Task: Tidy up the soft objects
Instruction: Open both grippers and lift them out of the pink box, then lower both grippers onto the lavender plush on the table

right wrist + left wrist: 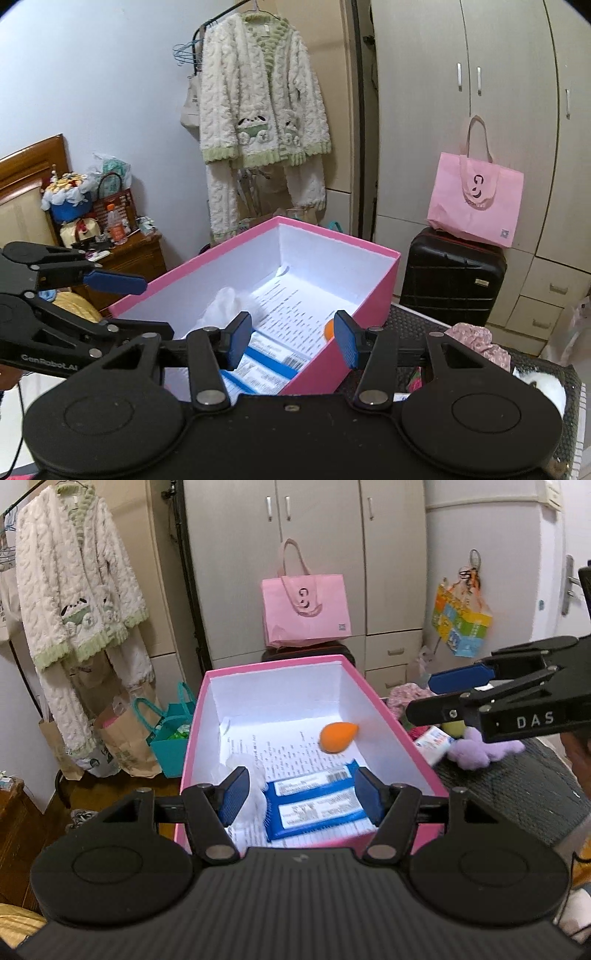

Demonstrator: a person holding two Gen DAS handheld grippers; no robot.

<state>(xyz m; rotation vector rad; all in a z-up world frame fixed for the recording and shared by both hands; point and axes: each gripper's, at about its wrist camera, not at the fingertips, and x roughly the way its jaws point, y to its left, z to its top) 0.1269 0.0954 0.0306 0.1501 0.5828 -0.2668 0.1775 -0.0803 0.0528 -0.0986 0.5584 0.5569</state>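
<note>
A pink box (384, 709) with a white inside holds an orange teardrop sponge (338, 736), a white soft bundle (245, 775) and blue tissue packs (314, 805) on a printed sheet. My left gripper (303, 797) hovers over the box's near end, open, with nothing between its pads. My right gripper (421, 698) reaches in from the right, also open and empty. In the right wrist view, the right gripper (293, 341) stands over the box (369, 295) and the left gripper (157, 308) enters from the left. A purple plush (476, 753) and a small packet (434, 744) lie outside the box on the dark mat.
A pink tote bag (476, 199) rests on a black suitcase (450, 277) behind the box. A fluffy robe (258, 122) hangs at the back. Paper bags (122, 742) and a teal bag (170, 738) stand on the floor. Pink floral cloth (476, 339) and a white fluffy thing (546, 387) lie on the mat.
</note>
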